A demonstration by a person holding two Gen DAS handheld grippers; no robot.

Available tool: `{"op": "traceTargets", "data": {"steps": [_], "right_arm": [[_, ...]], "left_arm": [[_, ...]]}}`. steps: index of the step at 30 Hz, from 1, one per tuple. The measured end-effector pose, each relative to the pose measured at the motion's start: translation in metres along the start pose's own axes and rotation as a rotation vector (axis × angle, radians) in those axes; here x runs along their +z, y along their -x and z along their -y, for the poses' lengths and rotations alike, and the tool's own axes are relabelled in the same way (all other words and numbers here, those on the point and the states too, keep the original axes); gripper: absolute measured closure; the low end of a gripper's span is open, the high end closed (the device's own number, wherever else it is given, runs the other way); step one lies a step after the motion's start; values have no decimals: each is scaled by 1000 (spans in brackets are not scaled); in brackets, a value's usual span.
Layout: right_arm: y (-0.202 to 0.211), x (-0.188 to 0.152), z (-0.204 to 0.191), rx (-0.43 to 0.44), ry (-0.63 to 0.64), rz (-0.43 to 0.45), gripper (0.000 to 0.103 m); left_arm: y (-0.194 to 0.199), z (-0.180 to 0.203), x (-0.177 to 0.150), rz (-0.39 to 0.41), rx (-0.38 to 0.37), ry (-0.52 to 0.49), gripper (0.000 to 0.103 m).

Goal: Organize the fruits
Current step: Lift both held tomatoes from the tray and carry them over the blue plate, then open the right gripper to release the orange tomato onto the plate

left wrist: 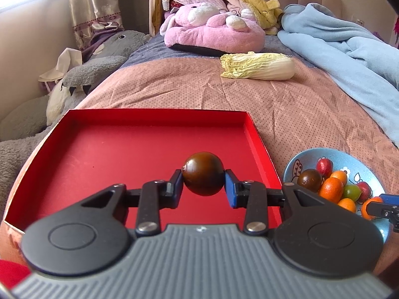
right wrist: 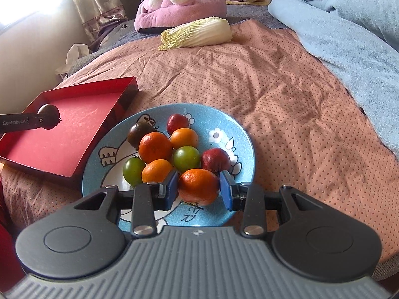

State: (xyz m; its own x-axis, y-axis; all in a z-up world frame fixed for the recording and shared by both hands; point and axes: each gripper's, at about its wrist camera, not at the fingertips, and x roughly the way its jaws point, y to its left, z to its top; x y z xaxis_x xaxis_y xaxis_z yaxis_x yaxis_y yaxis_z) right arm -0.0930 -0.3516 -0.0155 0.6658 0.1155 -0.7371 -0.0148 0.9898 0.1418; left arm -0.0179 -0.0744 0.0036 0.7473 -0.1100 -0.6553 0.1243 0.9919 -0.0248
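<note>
My left gripper point(left wrist: 203, 182) is shut on a dark brown round fruit point(left wrist: 203, 173) and holds it over the red tray point(left wrist: 159, 114); the same gripper point(right wrist: 49, 119) and fruit point(right wrist: 48, 113) show at the left of the right wrist view. My right gripper point(right wrist: 199, 186) is shut on an orange fruit point(right wrist: 198, 186) at the near side of the blue plate point(right wrist: 239, 134). The plate holds several more fruits: orange, green, red and one dark brown point(right wrist: 137, 130). In the left wrist view the plate point(left wrist: 311, 154) lies right of the tray, with my right gripper's fingertips point(left wrist: 384, 205) over it.
The tray point(right wrist: 104, 84) and plate rest on a pink dotted bedcover point(right wrist: 286, 94). A napa cabbage point(left wrist: 259, 68) lies farther back. Beyond it are a pink plush point(left wrist: 214, 30) and a grey plush point(left wrist: 99, 62). A blue blanket point(right wrist: 349, 25) is bunched along the right.
</note>
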Motion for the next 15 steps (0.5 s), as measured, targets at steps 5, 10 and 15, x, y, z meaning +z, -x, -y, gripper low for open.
{"op": "traceTargets", "data": {"steps": [5,10,15], "right_arm": [[-1,-2,-3,6,3,-12,57],[11,-1,-13,13,47,6,34],[21,-4,-22,46,81,-9,29]], "left_arm": [[6,11,-2,15,-33,-26,64],[12,26,-6,26,-46,-68,64],[16,42,-8,22,-90,-78,64]]}}
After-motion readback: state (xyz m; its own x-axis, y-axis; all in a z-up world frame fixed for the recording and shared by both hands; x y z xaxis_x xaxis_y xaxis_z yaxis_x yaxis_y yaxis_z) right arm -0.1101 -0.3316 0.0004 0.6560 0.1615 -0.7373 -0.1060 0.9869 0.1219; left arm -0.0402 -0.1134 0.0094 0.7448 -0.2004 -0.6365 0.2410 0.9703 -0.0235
